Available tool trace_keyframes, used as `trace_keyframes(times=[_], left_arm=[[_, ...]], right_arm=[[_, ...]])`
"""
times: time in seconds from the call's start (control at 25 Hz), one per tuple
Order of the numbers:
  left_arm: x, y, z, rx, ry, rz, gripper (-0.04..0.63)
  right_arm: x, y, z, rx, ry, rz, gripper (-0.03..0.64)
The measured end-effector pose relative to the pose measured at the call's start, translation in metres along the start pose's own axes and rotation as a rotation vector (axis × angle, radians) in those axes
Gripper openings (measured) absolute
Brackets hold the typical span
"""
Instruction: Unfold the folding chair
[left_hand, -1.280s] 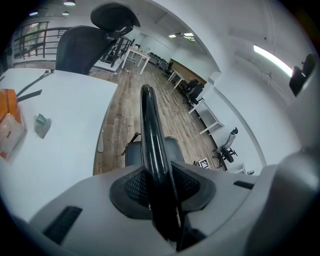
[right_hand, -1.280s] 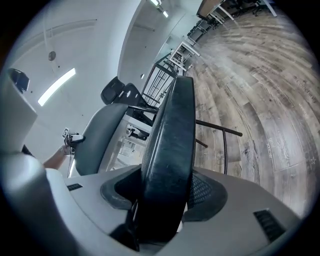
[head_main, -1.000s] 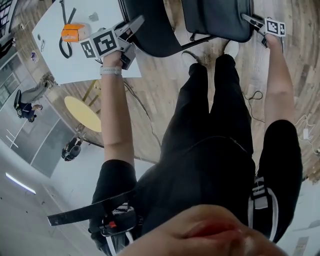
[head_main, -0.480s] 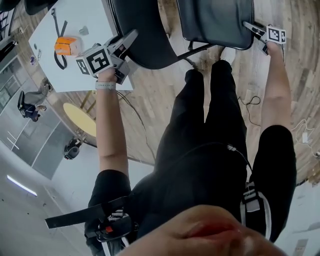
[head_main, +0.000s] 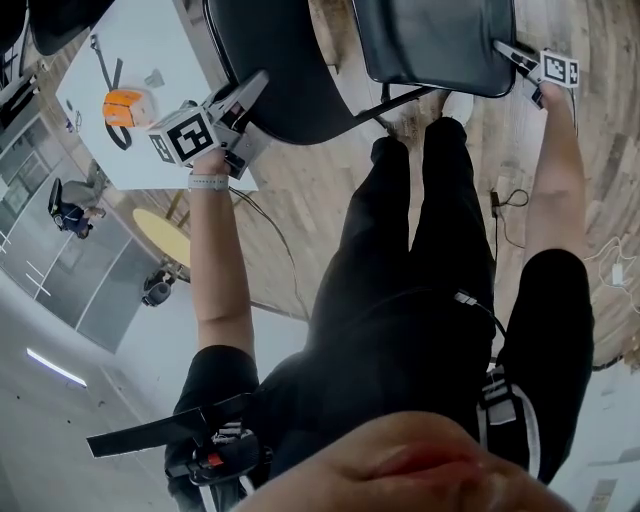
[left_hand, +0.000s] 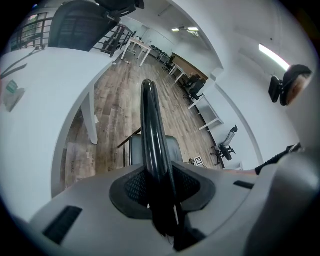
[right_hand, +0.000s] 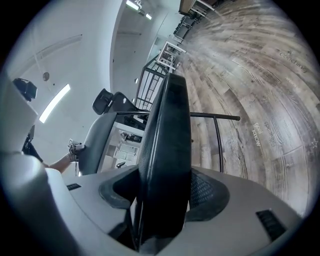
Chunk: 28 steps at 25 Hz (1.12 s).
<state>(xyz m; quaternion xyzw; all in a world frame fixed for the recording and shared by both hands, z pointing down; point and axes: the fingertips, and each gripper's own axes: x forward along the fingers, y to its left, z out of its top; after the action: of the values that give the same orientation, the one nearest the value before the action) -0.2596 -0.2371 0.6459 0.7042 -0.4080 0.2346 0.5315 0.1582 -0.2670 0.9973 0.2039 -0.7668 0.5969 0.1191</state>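
The black folding chair fills the top of the head view, its curved backrest (head_main: 285, 70) at the left and its padded seat (head_main: 435, 45) at the right. My left gripper (head_main: 252, 88) is shut on the backrest's rim, which runs up between the jaws as a thin black edge (left_hand: 150, 125) in the left gripper view (left_hand: 160, 187). My right gripper (head_main: 512, 52) grips the seat's right edge. The thick cushion (right_hand: 170, 130) fills the gap between those jaws (right_hand: 165, 197), which have just been opening a little with the pads still against it.
A white table (head_main: 130, 45) with an orange object (head_main: 122, 105) and a black strap stands left of the chair. A yellow round table (head_main: 165, 235) lies below it. The person's legs (head_main: 430, 230) stand close behind the seat. A cable (head_main: 505, 200) trails on the wooden floor.
The right gripper has sunk slightly with the seat's edge. The left gripper keeps its hold on the backrest, and the whole view has drifted a little.
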Motion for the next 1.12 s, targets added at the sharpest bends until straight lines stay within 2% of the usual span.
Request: trace_keyframes(times=[0.32, 0.44, 0.52, 0.68, 0.76, 0.92, 1.04, 1.12], left_arm=[[0.041, 0.007, -0.015, -0.015, 0.038, 0.048, 0.095], [0.049, 0.007, -0.016, -0.027, 0.033, 0.036, 0.095], [0.054, 0.000, -0.016, -0.035, 0.032, 0.002, 0.095], [0.066, -0.016, -0.016, -0.004, 0.052, -0.029, 0.094], [0.070, -0.020, -0.015, 0.010, 0.057, -0.010, 0.089], [0.069, -0.018, -0.014, -0.008, 0.023, 0.012, 0.089], [0.071, -0.021, -0.014, 0.037, 0.011, 0.028, 0.092], [0.071, -0.023, -0.015, 0.095, -0.011, 0.055, 0.122]], right_arm=[[-0.020, -0.055, -0.014, 0.072, -0.007, -0.027, 0.259], [-0.021, -0.067, -0.017, 0.101, -0.019, -0.025, 0.267], [-0.021, -0.073, -0.017, 0.091, -0.021, -0.034, 0.268], [-0.021, -0.090, -0.020, 0.090, -0.023, -0.085, 0.283], [-0.024, -0.098, -0.022, 0.083, -0.016, -0.124, 0.287], [-0.023, -0.095, -0.018, 0.083, -0.030, -0.104, 0.287], [-0.030, -0.096, -0.017, 0.059, -0.031, -0.135, 0.291], [-0.037, -0.101, -0.016, 0.028, -0.023, -0.185, 0.321]])
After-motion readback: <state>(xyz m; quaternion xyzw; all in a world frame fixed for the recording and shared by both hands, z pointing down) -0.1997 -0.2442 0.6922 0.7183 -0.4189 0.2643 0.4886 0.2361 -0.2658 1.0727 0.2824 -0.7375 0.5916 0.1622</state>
